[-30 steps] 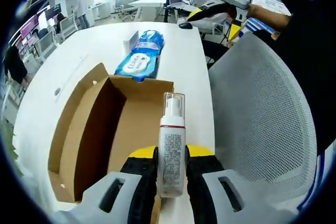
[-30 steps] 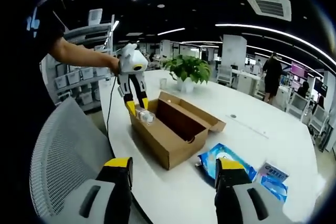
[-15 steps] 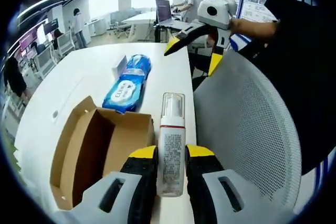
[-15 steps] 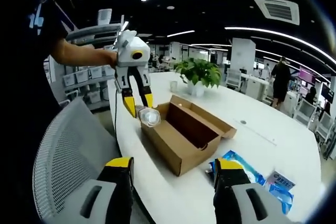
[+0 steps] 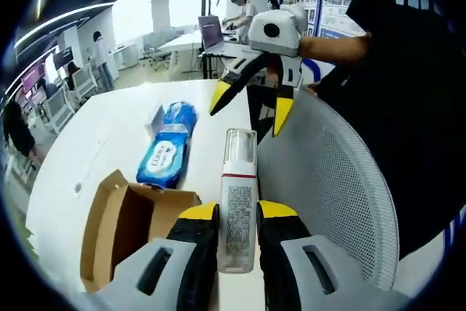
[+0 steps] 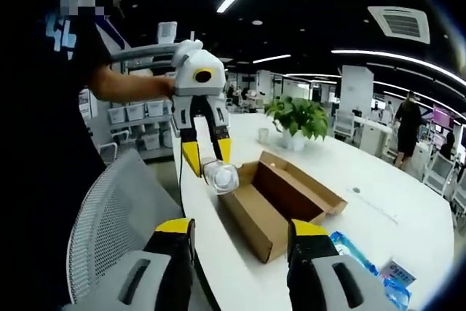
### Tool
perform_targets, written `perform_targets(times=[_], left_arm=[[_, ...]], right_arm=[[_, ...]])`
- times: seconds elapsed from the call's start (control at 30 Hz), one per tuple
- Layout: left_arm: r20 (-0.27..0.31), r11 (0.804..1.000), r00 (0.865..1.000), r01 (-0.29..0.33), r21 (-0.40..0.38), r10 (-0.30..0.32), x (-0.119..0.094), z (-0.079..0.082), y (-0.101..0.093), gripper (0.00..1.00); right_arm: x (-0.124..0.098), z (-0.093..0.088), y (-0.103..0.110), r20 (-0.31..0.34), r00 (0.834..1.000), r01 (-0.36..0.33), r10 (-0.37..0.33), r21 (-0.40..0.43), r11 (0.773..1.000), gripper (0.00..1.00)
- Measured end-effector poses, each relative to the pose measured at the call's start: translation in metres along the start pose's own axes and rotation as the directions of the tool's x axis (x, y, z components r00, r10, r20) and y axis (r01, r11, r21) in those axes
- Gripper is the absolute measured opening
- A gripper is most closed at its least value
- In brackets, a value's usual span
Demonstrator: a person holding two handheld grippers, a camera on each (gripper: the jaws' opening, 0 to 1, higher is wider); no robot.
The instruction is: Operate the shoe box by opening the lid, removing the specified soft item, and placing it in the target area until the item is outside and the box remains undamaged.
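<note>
Left gripper view: my left tongs (image 5: 237,234) clamp a foam pump bottle (image 5: 237,202), held up over the desk (image 5: 109,136) edge beside the open shoe box (image 5: 131,220). A blue wipes pack (image 5: 166,145) lies beyond. My right tongs (image 6: 237,234) hang wide, holding nothing.

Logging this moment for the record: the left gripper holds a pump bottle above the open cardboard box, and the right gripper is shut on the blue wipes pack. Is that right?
Not quite. The right gripper is open and holds nothing, as the right gripper view shows; the blue wipes pack lies on the white table. The rest stands: the left gripper holds the pump bottle above the open cardboard box.
</note>
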State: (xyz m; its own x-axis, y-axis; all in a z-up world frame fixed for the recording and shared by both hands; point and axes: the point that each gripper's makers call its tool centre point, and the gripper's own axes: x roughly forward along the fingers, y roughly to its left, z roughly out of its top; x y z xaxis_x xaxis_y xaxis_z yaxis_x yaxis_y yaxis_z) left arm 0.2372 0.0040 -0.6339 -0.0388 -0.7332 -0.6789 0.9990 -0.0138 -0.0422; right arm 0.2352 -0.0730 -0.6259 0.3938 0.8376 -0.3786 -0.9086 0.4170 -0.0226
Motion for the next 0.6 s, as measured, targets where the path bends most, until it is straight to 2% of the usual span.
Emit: perform_targets(times=[0.3, 0.6], left_arm=[[0.003, 0.998, 0.999, 0.039, 0.055, -0.039, -0.001, 0.013, -0.015, 0.18], [-0.027, 0.996, 0.998, 0.066, 0.066, -0.064, 0.005, 0.011, -0.020, 0.18]], right_arm=[[0.001, 0.016, 0.014, 0.026, 0.996, -0.079, 0.080, -0.030, 0.996, 0.37], [0.009, 0.022, 0.031, 0.020, 0.990, -0.141, 0.142, -0.057, 0.988, 0.28]])
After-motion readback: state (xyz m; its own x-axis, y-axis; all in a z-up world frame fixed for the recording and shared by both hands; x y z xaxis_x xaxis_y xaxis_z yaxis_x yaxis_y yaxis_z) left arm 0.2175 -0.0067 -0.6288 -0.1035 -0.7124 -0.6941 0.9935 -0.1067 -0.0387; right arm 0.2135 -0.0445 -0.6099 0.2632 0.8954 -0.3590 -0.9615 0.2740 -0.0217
